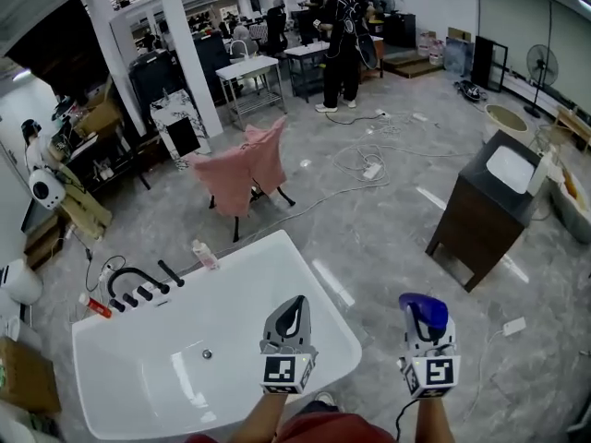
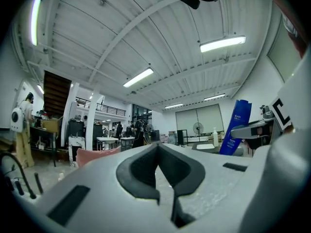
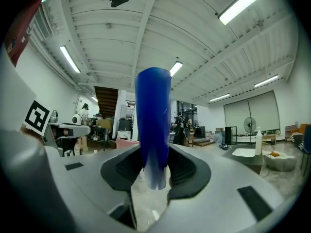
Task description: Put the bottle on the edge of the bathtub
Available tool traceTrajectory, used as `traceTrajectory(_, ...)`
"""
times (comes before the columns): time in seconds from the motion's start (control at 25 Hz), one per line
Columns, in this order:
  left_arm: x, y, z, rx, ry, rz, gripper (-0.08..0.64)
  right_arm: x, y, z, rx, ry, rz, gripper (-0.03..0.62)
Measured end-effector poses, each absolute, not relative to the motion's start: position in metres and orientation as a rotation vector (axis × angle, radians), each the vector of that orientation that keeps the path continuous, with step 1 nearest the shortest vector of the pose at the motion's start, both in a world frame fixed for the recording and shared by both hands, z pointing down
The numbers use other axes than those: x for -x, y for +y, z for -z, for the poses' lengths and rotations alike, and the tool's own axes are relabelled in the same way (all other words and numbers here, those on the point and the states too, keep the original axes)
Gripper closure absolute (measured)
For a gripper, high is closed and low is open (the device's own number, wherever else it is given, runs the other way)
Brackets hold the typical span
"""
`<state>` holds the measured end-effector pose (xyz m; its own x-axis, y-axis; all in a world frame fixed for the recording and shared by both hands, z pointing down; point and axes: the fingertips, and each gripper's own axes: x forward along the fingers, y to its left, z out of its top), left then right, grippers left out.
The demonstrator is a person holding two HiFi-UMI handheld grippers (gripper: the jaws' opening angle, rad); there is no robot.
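My right gripper (image 1: pixel 423 314) (image 3: pixel 155 155) is shut on a tall blue bottle (image 1: pixel 425 308) (image 3: pixel 153 115), which stands upright between its dark pads. It hangs over the floor just right of the white bathtub (image 1: pixel 242 295), off the tub's near right corner. In the left gripper view the blue bottle (image 2: pixel 236 127) shows at the right, apart from that gripper. My left gripper (image 1: pixel 295 305) (image 2: pixel 158 147) hovers over the tub's near right rim. Its jaws meet at the tips with nothing between them.
A small pink bottle (image 1: pixel 205 255) and a black faucet (image 1: pixel 138 284) sit on the tub's far rim. A dark vanity cabinet (image 1: pixel 480 215) stands to the right, and a pink-draped chair (image 1: pixel 247 169) beyond the tub. Cables (image 1: pixel 365 164) lie on the floor. People stand far back.
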<state>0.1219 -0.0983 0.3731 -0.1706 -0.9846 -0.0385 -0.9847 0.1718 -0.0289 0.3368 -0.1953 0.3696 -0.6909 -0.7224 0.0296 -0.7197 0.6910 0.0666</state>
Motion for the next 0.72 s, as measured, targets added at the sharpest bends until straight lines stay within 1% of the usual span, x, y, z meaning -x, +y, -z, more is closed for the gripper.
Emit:
traceTrajectory(0.48,0.053,-0.063,-0.381,1.679,2.605,-0.048,0.555,-0.133,-0.204,-0.365,-0.84,-2.961,0.124,0.443)
traceTrajectory(0.72,0.106,-0.035,-0.402,1.516,2.738,-0.058,0.555,-0.061,-0.199,-0.378,-0.64,-2.998,0.142,0.443)
